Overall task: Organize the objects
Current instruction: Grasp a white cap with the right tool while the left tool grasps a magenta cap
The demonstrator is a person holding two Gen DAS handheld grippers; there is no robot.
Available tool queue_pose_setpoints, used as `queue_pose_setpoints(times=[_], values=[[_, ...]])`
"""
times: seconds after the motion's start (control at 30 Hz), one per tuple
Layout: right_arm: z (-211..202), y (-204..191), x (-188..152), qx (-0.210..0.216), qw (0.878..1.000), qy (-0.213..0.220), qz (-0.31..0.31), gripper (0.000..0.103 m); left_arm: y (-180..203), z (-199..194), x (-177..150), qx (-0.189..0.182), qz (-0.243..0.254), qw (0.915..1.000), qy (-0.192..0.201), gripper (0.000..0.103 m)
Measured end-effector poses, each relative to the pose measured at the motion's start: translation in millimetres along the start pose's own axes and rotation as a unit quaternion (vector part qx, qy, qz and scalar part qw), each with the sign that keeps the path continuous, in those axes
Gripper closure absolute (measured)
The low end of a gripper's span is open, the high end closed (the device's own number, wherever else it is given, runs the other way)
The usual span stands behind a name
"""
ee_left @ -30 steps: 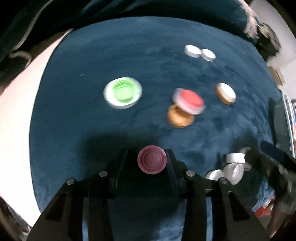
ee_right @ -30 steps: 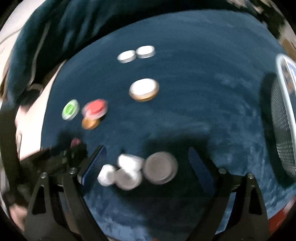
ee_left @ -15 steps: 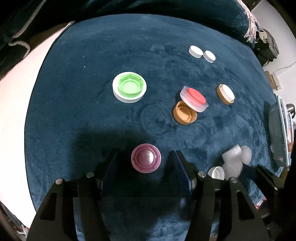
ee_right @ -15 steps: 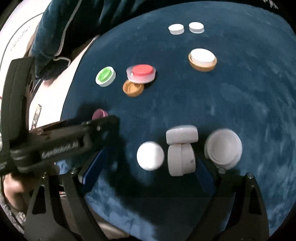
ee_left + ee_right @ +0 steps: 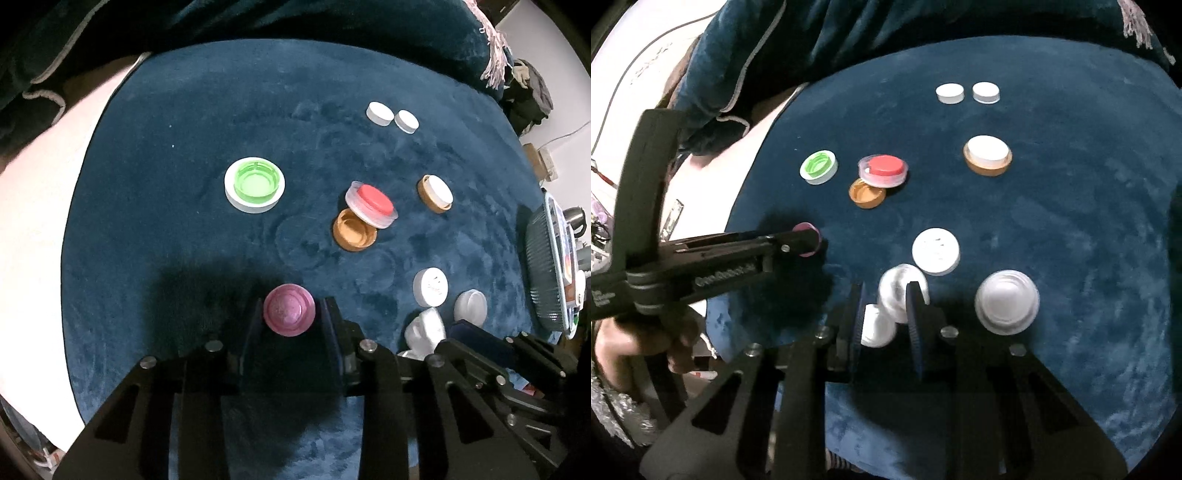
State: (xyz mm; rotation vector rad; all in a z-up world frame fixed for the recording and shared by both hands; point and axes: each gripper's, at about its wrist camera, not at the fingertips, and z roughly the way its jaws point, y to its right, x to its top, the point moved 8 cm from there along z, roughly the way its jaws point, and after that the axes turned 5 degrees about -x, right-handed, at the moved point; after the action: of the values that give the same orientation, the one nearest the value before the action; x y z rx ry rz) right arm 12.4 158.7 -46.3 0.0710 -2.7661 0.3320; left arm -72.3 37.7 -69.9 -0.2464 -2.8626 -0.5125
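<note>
The left tongs (image 5: 289, 314) have just been closing and now grip the pink cap (image 5: 289, 314) by its sides, open side up, on the blue cloth (image 5: 184, 147) that covers the bench. The right tongs (image 5: 884, 314) have also just been closing; their blue pads pinch a white cap (image 5: 894, 295) that stands on edge, with a 2nd white cap (image 5: 877, 326) touching it lower down between the fingers. Just beyond these lies a flat white cap (image 5: 935, 252), and to its right a larger white lid (image 5: 1007, 301), apart from the tongs.

Farther out, a green cap (image 5: 255, 184) sits in a white ring. To its right a red cap (image 5: 373, 205) in a clear lid leans on an orange cap (image 5: 352, 232). A white-topped orange cap (image 5: 436, 193) lies beyond, and 2 small white caps (image 5: 392, 116) sit side by side at the far edge. A mesh basket (image 5: 543, 258) stands at the right. A hand (image 5: 631, 343) holds the left tongs.
</note>
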Motion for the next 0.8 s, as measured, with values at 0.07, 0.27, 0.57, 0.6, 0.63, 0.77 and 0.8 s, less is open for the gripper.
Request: queue_pose_setpoints(times=[0.07,0.27,0.57,0.6,0.63,0.77,0.8], values=[[1,2,-1,-0.003,1.000,-0.001,0.002,0.080,3,0,0,-0.001,0.004,1.0000,0.002,0.069],[-8,14,-7,-0.002,0.999,-0.008,0.041,0.069,-5,0,-13,0.013,-0.018,0.9997,-0.006,0.045],[17,-8,-13,0.008,0.999,-0.031,-0.010,0.036,-14,5,-16,0.015,-0.025,0.9995,-0.011,0.040],[21,-9,-12,0.009,0.999,-0.033,-0.016,0.047,-14,7,-16,0.015,-0.024,0.9995,-0.012,0.040],[26,-10,-12,0.007,0.999,-0.035,-0.026,0.060,-13,8,-17,0.015,-0.021,0.9996,-0.011,0.040],[24,-11,-10,0.000,0.999,-0.028,-0.039,0.073,-3,8,-17,0.013,0.006,0.9999,-0.006,0.061],[20,-10,-7,0.002,0.999,-0.021,-0.037,0.073,-1,8,-18,0.012,0.012,0.9998,-0.006,0.070]])
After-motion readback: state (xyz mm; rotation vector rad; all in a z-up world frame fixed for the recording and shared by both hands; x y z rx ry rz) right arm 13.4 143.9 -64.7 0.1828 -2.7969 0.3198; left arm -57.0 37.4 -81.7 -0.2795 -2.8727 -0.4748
